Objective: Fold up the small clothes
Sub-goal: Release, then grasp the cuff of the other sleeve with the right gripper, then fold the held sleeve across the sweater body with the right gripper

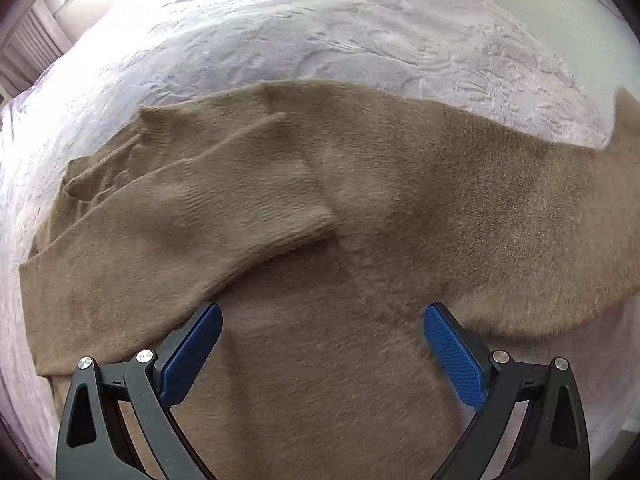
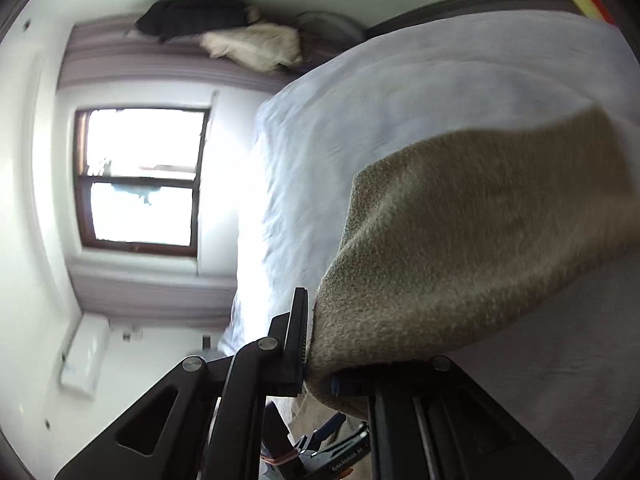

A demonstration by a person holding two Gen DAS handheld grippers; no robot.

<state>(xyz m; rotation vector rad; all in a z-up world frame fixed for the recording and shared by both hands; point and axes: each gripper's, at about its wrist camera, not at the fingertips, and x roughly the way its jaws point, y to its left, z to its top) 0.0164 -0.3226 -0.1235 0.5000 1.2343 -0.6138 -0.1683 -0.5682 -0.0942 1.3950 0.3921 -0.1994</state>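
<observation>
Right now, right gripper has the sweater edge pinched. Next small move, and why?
Probably carry it across: the right gripper is clamped on the brown sweater, one sleeve already lies folded over the body, and the left gripper hangs open above it.

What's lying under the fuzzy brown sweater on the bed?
The pale lilac embossed bedspread shows all around the fuzzy brown knit sweater. One sleeve lies folded on top. Anything directly beneath the sweater is covered.

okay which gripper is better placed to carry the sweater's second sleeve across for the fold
Right, probably. The right gripper is shut on a sleeve of the brown sweater, lifted off the bedspread. The left gripper is open over the body, holding nothing.
</observation>
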